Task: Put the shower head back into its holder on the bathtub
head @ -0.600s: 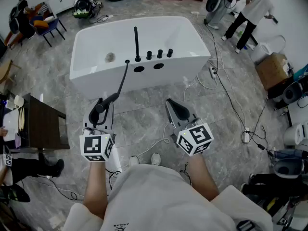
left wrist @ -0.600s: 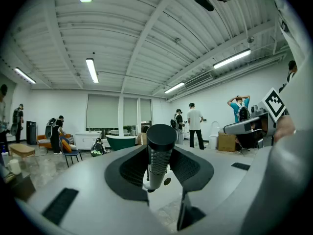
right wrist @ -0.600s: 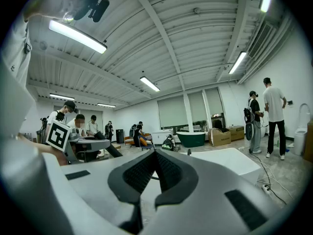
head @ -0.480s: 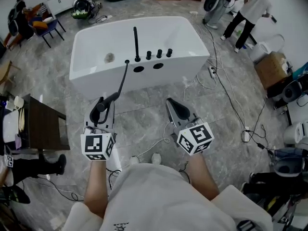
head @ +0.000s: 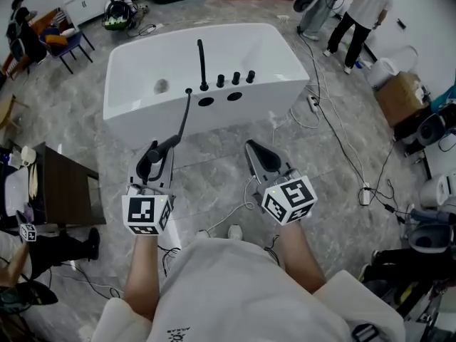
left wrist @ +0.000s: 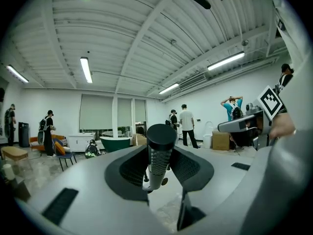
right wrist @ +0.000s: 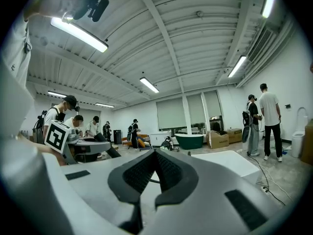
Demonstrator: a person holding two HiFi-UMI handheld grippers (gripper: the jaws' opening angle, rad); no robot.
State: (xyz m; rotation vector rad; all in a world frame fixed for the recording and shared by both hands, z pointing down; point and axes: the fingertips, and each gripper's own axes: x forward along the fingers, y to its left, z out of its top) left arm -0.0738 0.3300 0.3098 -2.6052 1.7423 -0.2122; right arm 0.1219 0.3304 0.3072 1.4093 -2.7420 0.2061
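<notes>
the left gripper (head: 158,155) is closed on the black shower head (head: 165,147): in the left gripper view the handset stands upright between the two pads, which press on its ribbed stem from both sides, its round dark end uppermost. in the head view the shower head sits over the grey marble floor (head: 214,169), well short of the white bathtub (head: 135,116), and its thin black hose (head: 182,120) runs from the gripper up to a small fitting on the tub's near rim. on that same rim, just to the right of the fitting, stand a tall black spout (head: 201,63) and three black knobs (head: 236,79) in a row; two dark oval openings show on the tub wall just below them. the right gripper (head: 255,154) is beside the left one, apart from it, also pointing toward the tub; its own view shows the jaws brought together at the tips with nothing between them. white cables (head: 235,209) lie on the floor near the person's feet.
</notes>
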